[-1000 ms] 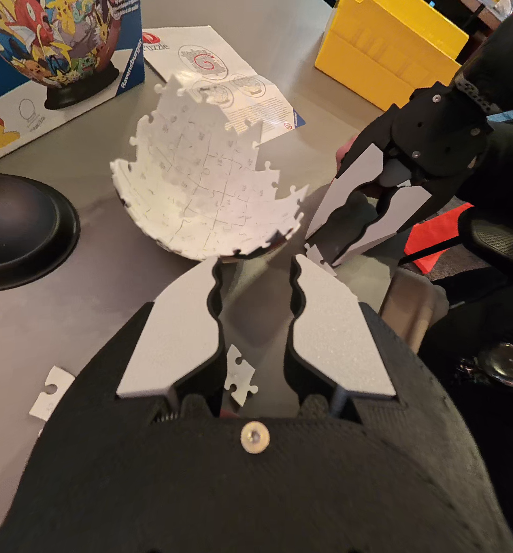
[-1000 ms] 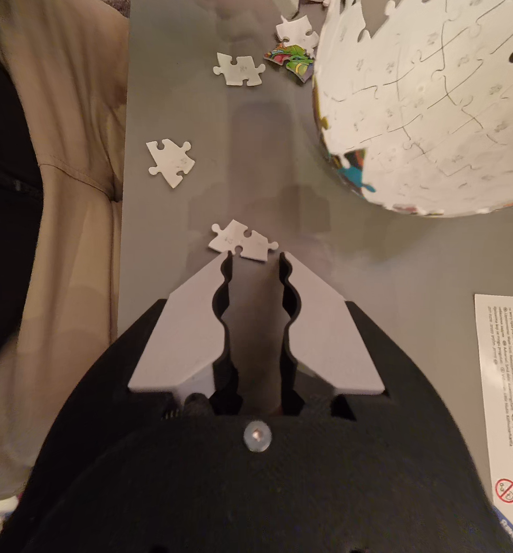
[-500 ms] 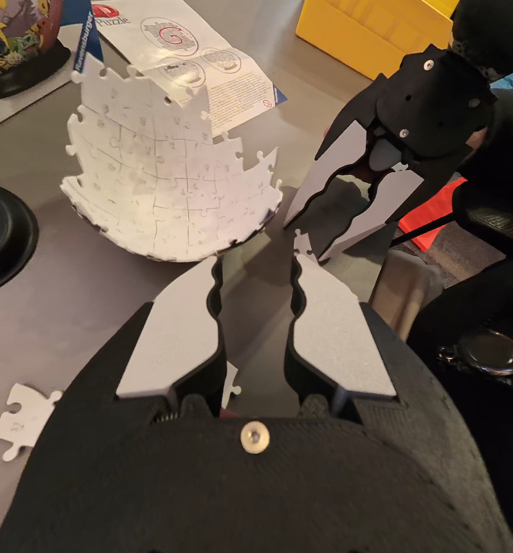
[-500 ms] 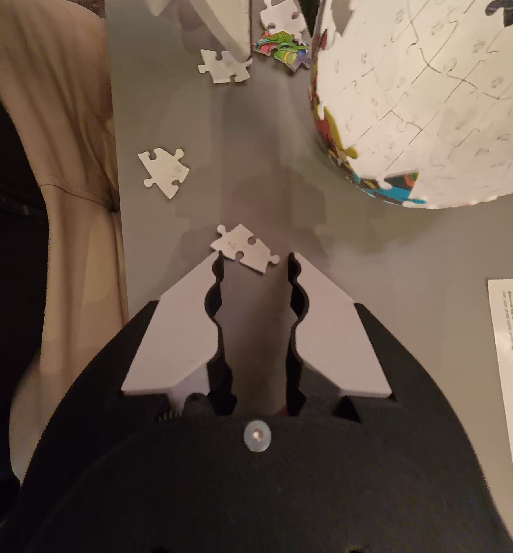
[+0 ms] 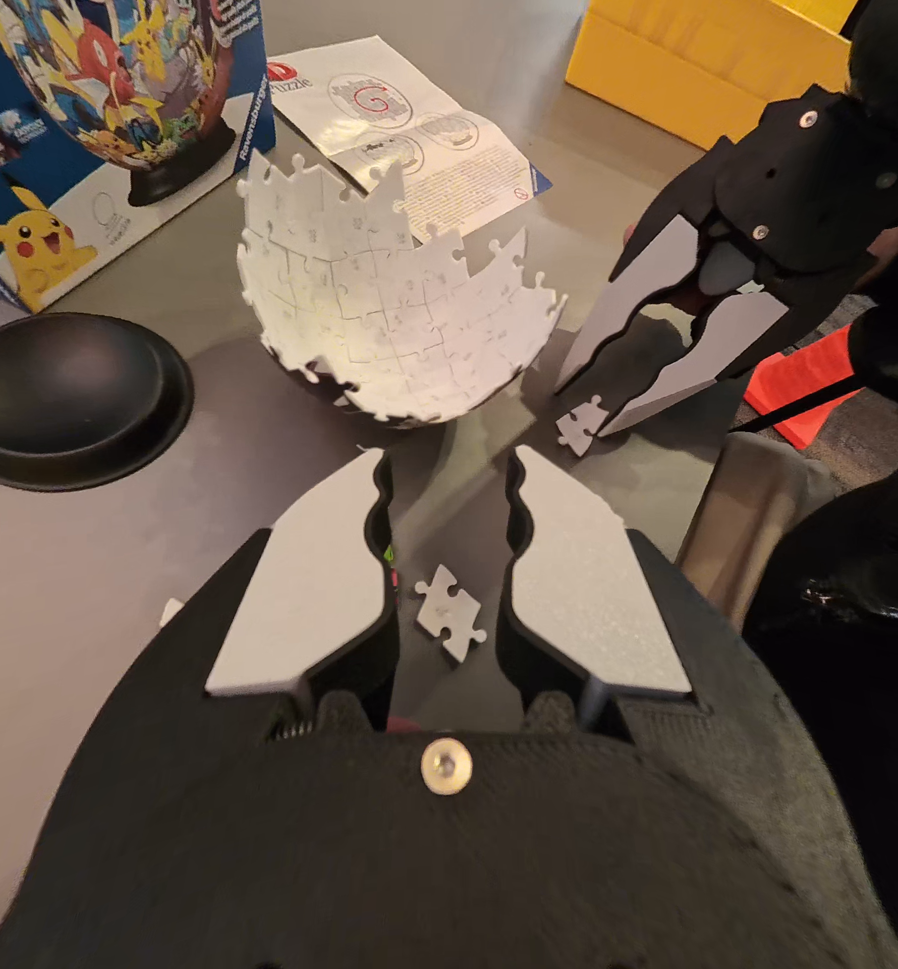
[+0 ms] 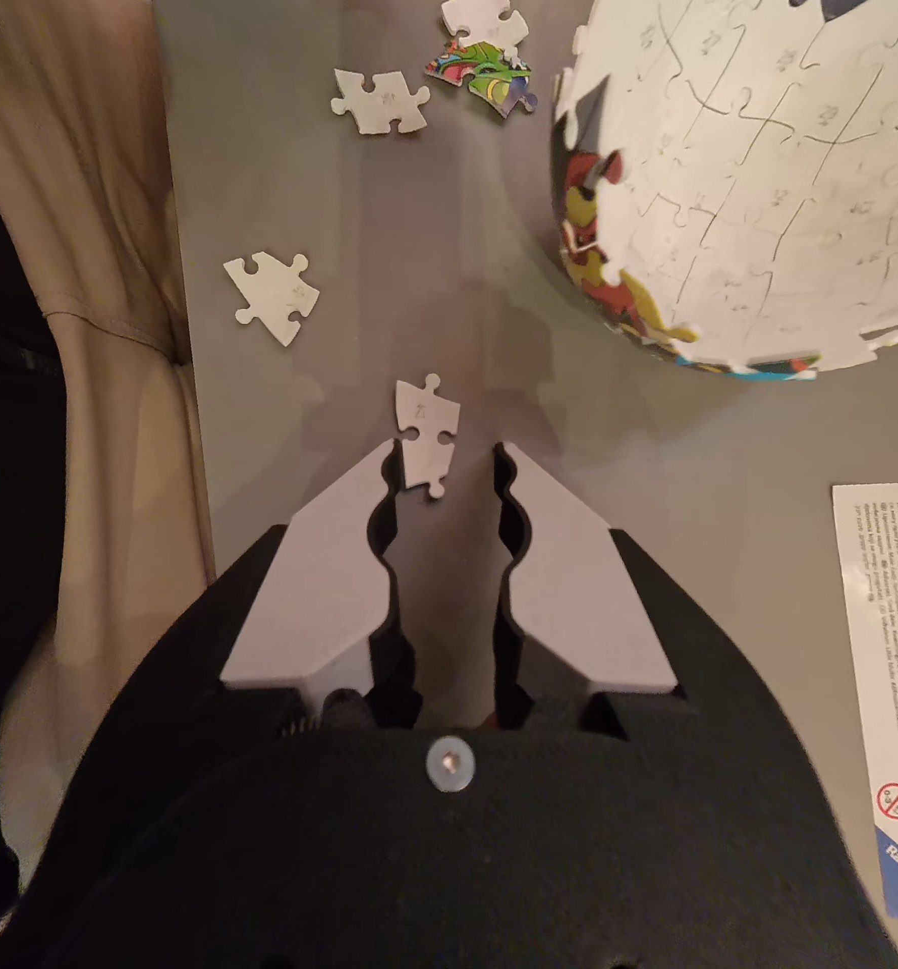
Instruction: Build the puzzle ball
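Half-built puzzle ball (image 5: 394, 314) resting on the grey table (image 5: 95, 550), open side up, white inner face showing; coloured outer print visible along its lower edge in the right wrist view (image 6: 751, 199).

Left gripper (image 5: 446, 461) open, nothing between its fingers, hovering above the table just in front of the ball. Loose white piece (image 5: 449, 618) lying flat on the table beneath the gap of those fingers, nearer than the ball.

Right gripper (image 6: 446, 448) also open, tips down at the table to the right of the ball as seen from the left wrist view (image 5: 583, 419). Pair of joined white pieces (image 6: 427, 435) lying at its tips, touching or just beside the inner edge of one finger, not clamped; same pair seen beside one fingertip in the left wrist view (image 5: 580, 424).

Further loose pieces on the table near the ball: a white one (image 6: 274, 296), another white pair (image 6: 381, 102), a colourful printed piece (image 6: 483, 78).

Black round stand (image 5: 69, 398) left of the ball. Puzzle box (image 5: 95, 105) behind and left of the ball. Instruction leaflet (image 5: 410, 131) directly behind the ball. Yellow box (image 5: 698, 68) behind and right of the ball.
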Tool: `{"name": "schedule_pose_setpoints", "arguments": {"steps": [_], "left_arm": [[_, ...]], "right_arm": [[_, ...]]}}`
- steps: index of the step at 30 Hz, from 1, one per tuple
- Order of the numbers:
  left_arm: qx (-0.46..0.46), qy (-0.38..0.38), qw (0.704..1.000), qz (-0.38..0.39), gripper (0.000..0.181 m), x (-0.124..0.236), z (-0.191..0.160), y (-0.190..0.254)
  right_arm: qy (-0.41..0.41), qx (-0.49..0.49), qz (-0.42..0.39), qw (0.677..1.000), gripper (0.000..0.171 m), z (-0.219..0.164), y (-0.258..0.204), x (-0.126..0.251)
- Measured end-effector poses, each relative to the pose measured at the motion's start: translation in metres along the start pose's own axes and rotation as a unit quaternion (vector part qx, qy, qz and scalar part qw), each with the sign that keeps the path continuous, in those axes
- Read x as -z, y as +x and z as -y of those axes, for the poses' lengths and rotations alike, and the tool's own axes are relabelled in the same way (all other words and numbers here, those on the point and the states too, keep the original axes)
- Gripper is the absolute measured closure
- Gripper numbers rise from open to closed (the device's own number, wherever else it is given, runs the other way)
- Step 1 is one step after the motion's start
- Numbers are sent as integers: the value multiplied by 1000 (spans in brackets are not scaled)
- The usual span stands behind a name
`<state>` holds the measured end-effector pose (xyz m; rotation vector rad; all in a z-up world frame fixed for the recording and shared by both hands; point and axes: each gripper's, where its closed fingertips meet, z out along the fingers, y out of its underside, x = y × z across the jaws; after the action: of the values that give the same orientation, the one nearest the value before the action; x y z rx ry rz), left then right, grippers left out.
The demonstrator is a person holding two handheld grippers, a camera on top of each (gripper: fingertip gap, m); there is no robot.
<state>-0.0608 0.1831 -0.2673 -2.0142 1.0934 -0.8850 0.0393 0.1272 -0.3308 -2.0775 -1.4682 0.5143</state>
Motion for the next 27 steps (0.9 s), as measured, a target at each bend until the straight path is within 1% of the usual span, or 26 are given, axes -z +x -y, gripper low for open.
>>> {"name": "schedule_pose_setpoints", "arguments": {"steps": [2,4,14,16,19,22,24,27], "left_arm": [[2,3,1000,0,140,2,0,-1],[-2,2,1000,-5,141,2,0,2],[-65,-19,997,-48,146,-10,-3,43],[-77,5,996,-33,149,-9,8,47],[-92,25,995,-8,149,-10,19,49],[-121,31,992,33,148,-10,13,42],[-93,27,995,38,146,-7,5,36],[-53,34,995,73,142,-1,4,17]], "right_arm": [[1,4,0,1000,148,0,0,0],[3,6,-4,1000,153,0,1,0],[17,10,0,1000,155,1,0,4],[29,2,5,1000,155,3,0,7],[37,-4,-4,999,155,2,8,15],[46,-5,-13,999,155,3,16,26],[58,-8,-17,998,155,5,22,36],[58,-4,-28,998,155,2,34,50]]}}
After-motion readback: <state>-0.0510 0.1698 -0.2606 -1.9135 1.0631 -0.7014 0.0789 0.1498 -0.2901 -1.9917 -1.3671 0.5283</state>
